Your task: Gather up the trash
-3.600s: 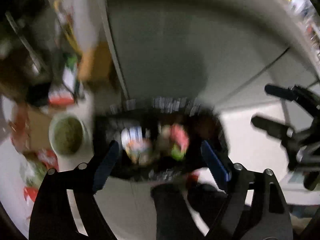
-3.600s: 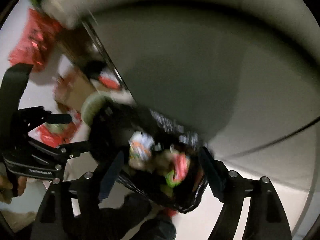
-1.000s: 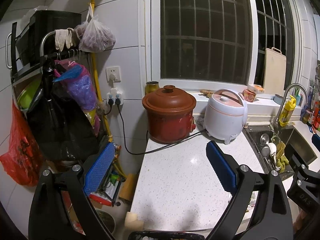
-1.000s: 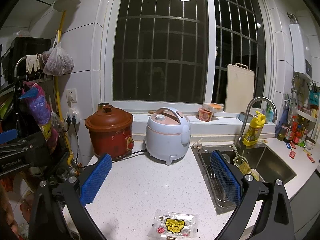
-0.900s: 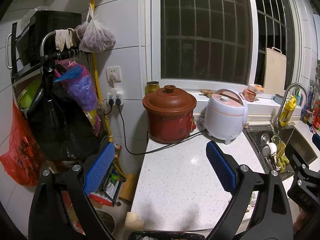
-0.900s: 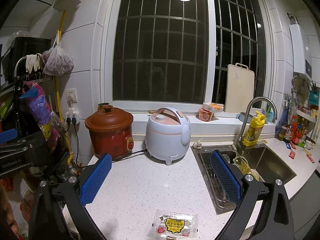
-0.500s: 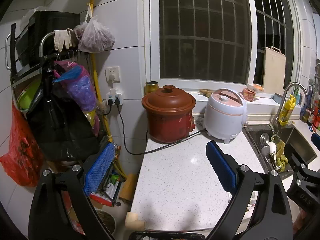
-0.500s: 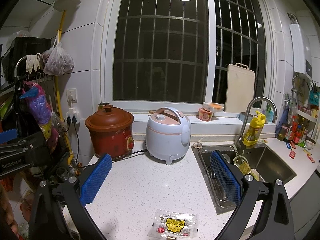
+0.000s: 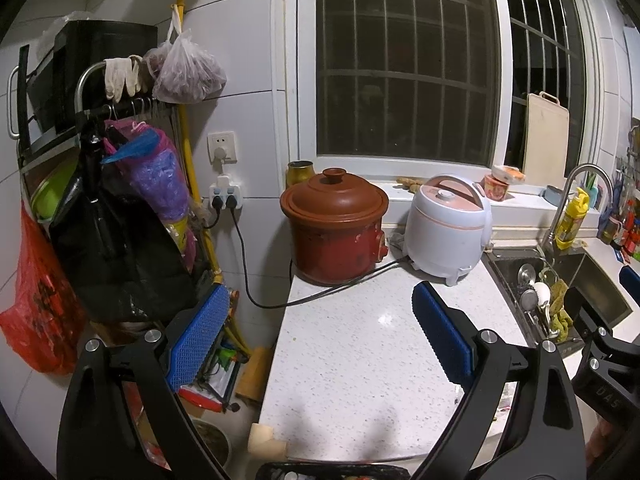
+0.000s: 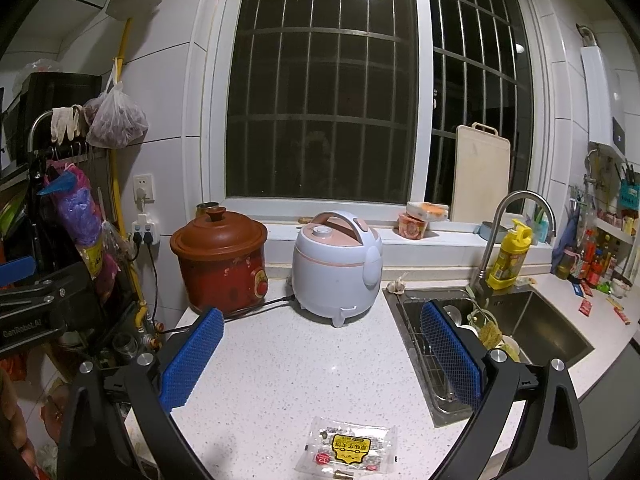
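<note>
While both grippers hang above the white speckled countertop (image 10: pixel 304 364), neither holds anything. Right gripper (image 10: pixel 320 354): jaws spread wide, blue pads apart, nothing between them. Left gripper (image 9: pixel 320 334): likewise spread wide and empty.

Trash item: 1 clear plastic wrapper (image 10: pixel 349 450) with a yellow label and a small red mark, lying flat on the countertop near its front edge. In the right wrist view it sits low in frame, below and between the 2 fingers, closer to the camera than the pad tips and not touching either finger. In the left wrist view only a sliver of it may show at the counter's front right edge, behind that gripper's right finger; too hidden to be sure.

Black bin bag rim (image 9: pixel 332 471) shows at the bottom edge of the left wrist view, directly under the left gripper, with bits of coloured litter inside.

Background, back of counter: red-brown crock pot (image 10: pixel 220 260) at left, white rice cooker (image 10: pixel 336 266) just beside it, their cords trailing across the counter. Sink (image 10: pixel 536 328) to the right with dishes in it, a yellow bottle (image 10: pixel 510 256) by the tap. Cutting board (image 10: pixel 480 174) leans upright on the window sill. Left wall: rack hung with black, purple and red bags (image 9: pixel 36 292).
</note>
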Available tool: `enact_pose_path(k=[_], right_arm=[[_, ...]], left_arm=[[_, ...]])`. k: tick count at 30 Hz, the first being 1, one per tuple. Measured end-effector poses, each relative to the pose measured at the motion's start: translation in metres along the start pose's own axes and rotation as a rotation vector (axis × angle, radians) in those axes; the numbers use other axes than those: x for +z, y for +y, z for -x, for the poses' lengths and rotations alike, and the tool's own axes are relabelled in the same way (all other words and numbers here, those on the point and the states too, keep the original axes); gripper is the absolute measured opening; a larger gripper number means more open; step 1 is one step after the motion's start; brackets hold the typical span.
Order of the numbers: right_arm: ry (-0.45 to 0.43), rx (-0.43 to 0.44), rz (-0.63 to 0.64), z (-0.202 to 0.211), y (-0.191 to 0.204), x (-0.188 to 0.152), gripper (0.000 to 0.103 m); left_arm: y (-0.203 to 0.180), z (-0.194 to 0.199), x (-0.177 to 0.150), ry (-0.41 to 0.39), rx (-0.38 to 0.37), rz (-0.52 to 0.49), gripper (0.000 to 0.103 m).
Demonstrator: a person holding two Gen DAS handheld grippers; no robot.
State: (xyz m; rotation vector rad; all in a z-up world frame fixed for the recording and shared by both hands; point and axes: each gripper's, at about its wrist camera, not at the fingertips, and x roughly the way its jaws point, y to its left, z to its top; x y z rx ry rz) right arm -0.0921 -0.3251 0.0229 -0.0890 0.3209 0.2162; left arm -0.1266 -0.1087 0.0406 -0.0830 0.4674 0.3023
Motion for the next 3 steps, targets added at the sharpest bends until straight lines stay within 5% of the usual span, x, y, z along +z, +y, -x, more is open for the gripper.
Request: enact_pose_path(k=[3], right_arm=[[-0.001, 0.000, 0.000, 0.0000, -0.0002, 0.0003, 0.098]], left_arm=[[-0.0004, 0.0010, -0.0006, -0.001, 0.002, 0.000, 0.090]])
